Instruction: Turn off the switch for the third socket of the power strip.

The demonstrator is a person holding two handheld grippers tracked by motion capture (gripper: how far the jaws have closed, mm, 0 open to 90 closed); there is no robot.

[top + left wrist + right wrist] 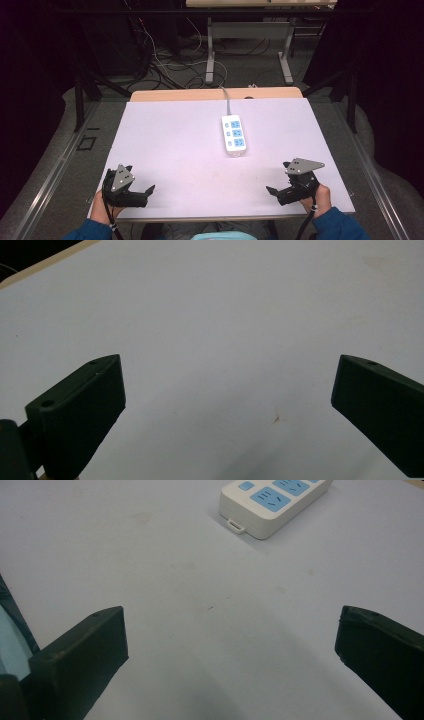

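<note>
The white plastic power strip with blue sockets (235, 135) lies flat right of centre on the pale lilac tabletop (165, 145), its grey cord (228, 102) trailing off the far edge. It looks rigid, light and smooth; gripping across its narrow sides seems safest. The left claw (143, 193) and right claw (276, 192) rest near the front edge, both wide open and empty.

White power strip (272, 502) on table (165, 570), hand-held gripper (230, 645) jaws spread wide
</note>
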